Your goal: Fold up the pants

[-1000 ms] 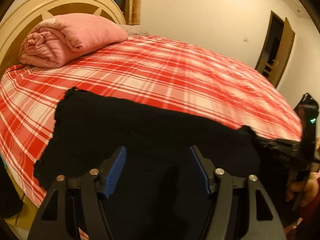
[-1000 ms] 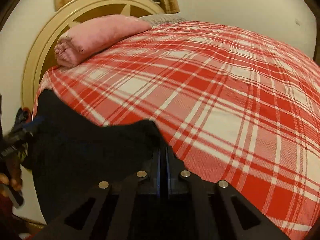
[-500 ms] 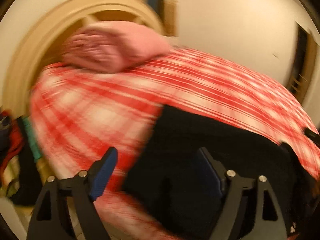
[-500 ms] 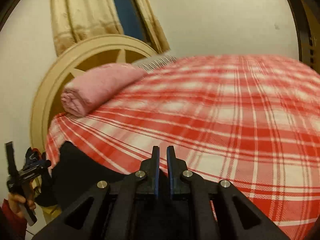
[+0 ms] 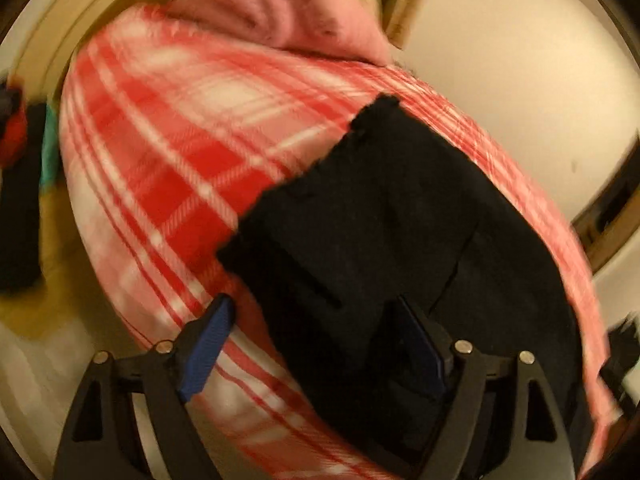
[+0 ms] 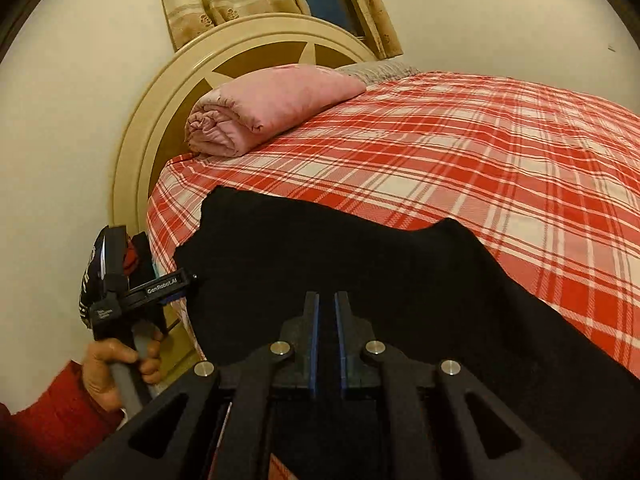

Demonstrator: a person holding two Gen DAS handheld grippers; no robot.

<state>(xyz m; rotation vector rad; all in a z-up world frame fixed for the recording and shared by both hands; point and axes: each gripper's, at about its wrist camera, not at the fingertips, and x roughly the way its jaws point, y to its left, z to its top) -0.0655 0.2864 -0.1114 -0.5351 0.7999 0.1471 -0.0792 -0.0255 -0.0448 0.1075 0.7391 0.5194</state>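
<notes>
Left gripper (image 5: 316,336), spread wide, should be lowered astride the black pants (image 5: 392,224) edge and clenched squarely; right gripper (image 6: 325,312) is clenched, empty

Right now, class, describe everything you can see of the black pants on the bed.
The black pants are a dark, soft, matte cloth lying flat near the edge of the red plaid bedsheet, already folded into a broad slab. The left wrist view shows seam lines and a ragged-looking far corner. Their near part drapes toward the bed's edge. The left gripper hangs open over one end, one pad above the cloth, one above the sheet. The right gripper, nearly shut, holds nothing visible.
</notes>
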